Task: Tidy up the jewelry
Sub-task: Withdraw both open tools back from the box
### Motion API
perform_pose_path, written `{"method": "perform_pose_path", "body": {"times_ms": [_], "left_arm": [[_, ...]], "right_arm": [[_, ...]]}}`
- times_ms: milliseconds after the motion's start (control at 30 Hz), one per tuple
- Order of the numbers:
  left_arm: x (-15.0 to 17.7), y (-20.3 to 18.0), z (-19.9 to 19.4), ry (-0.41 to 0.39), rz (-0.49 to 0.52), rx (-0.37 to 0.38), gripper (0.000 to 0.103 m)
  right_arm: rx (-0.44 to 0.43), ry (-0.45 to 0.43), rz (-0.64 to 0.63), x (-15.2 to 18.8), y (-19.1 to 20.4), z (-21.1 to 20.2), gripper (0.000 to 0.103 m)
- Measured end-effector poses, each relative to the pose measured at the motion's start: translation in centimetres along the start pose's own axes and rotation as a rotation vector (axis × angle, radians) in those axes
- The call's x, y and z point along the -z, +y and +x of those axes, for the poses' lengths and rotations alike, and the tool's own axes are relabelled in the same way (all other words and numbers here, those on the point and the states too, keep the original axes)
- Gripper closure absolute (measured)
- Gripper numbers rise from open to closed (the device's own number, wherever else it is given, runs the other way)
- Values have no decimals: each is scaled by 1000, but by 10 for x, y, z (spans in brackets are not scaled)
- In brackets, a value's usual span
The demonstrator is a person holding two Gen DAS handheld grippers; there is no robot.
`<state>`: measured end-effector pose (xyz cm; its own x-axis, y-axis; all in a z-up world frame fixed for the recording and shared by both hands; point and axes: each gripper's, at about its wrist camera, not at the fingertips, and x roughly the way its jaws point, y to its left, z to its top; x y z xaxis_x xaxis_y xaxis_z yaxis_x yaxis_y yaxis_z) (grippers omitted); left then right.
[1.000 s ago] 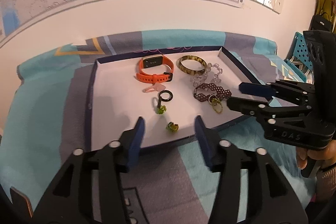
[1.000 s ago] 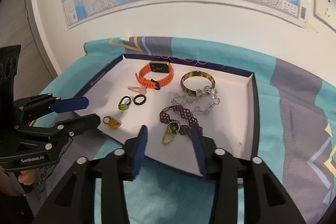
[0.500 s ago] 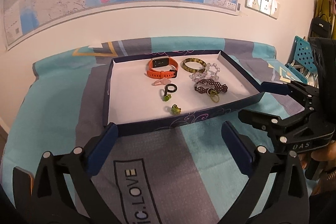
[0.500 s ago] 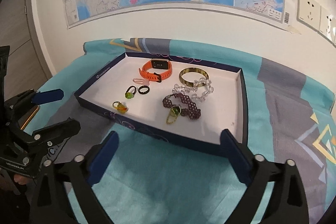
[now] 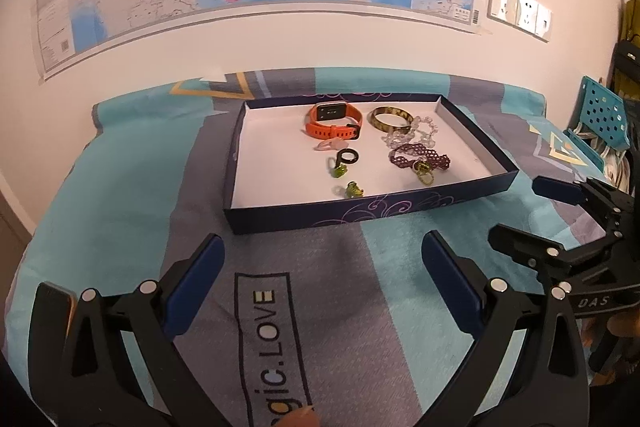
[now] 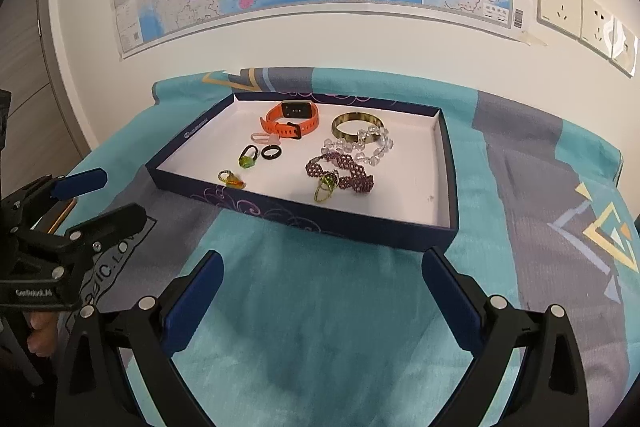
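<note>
While both grippers hover over the teal-and-grey patterned cloth (image 6: 320, 307) on the bench, the left gripper (image 5: 322, 267) and right gripper (image 6: 320, 279) have their jaws spread wide, holding nothing. Just beyond lies the shallow navy cardboard tray (image 6: 304, 217). Inside it rest small green-stoned rings (image 6: 247, 159), a purple beaded bracelet (image 6: 344, 173), a clear bead strand (image 6: 370, 147), a tortoiseshell bangle (image 6: 354, 125) and an orange smartwatch band (image 6: 290, 119). All jewelry seems gathered; sorting looks nearly done, so any next move calls for a fine pinch.
</note>
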<state>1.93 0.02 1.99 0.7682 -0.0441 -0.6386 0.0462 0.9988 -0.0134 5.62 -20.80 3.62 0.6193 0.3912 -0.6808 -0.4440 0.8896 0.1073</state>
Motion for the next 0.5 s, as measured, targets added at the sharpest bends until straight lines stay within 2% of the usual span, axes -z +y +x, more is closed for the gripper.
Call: {"method": "perform_pose_path", "body": {"times_ms": [500], "left_arm": [[7,3,-9,13,-24,-26,6]], "right_arm": [[-18,-3,-16,9,12,-10,7]]}}
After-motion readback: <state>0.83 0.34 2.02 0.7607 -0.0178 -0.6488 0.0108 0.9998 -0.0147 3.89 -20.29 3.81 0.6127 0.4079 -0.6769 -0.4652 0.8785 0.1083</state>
